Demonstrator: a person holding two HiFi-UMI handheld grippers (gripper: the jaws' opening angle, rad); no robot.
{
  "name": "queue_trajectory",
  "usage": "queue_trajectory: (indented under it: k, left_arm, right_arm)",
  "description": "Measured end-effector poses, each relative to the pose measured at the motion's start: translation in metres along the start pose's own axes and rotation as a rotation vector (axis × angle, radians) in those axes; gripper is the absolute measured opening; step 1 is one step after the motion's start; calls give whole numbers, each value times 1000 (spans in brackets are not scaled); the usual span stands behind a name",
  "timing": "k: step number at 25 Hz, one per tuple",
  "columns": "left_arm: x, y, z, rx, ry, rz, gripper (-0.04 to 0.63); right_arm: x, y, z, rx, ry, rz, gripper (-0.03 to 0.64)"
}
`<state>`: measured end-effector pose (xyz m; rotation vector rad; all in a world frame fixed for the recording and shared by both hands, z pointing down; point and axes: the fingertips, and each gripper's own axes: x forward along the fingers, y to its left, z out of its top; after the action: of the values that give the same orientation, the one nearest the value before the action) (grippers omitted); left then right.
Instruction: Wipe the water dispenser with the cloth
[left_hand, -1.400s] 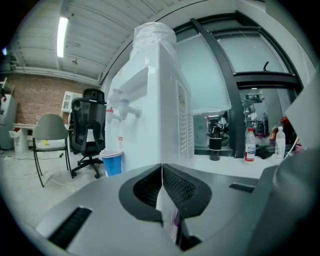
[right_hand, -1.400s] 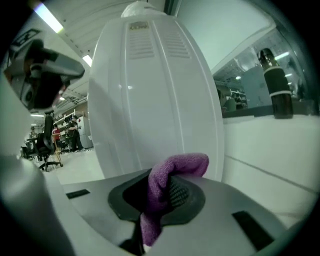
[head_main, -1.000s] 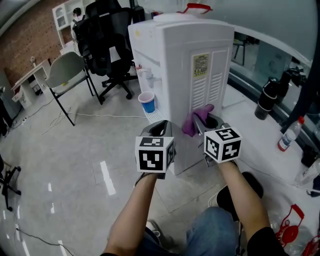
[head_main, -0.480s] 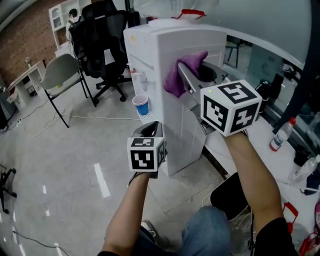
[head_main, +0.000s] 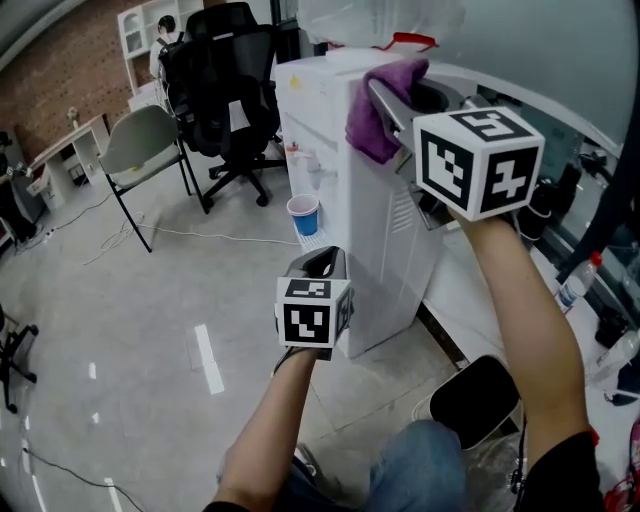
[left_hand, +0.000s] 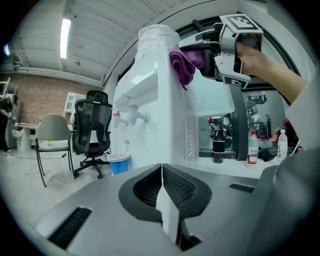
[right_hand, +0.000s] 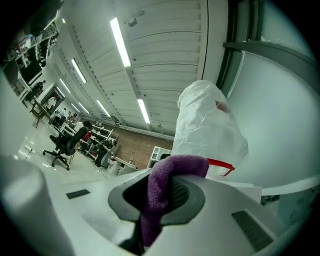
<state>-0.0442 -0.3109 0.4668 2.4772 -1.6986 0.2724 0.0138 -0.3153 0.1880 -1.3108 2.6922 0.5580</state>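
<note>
The white water dispenser (head_main: 330, 140) stands on the floor ahead, its louvred side (left_hand: 190, 135) toward me. My right gripper (head_main: 385, 95) is raised to the dispenser's top edge, shut on the purple cloth (head_main: 378, 105), which hangs against the upper side panel. In the right gripper view the purple cloth (right_hand: 160, 200) fills the jaws, with the bagged water bottle (right_hand: 210, 135) on top just beyond. From the left gripper view, the cloth (left_hand: 184, 65) drapes over the dispenser's top corner. My left gripper (head_main: 318, 262) is low, near the dispenser's base, shut and empty.
A blue paper cup (head_main: 303, 215) sits on the drip tray under the taps. A black office chair (head_main: 225, 90) and a grey chair (head_main: 145, 145) stand to the left. A ledge on the right carries a black bottle (left_hand: 217, 145) and a plastic bottle (head_main: 577, 283).
My right gripper has lifted the cloth from the lower side panel up to the dispenser's top edge. The left gripper has stayed low near the base.
</note>
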Motion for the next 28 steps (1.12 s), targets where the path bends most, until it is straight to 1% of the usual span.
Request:
queue_trajectory:
  k: [5,10,14,18,28]
  left_arm:
    - [-2,3,2,-7,-6,6,28]
    - [-4,3,5,-7,-14,9,28]
    - [-6,3,6,-4,-25,12,28]
    - [-8,5,5,-5,-27,18,28]
    - [-8,4,-1,15,-16,25,28]
  right_arm:
    - [-2,2,-9,40,-21,-2,44]
    - [-10,7,-35,87,-20,-1,44]
    - [-16,14,-65,107,-2,-8,44]
    - [-24,24,-95,89,19,-7,44]
    - [-47,45,-185,206,113,-22,44]
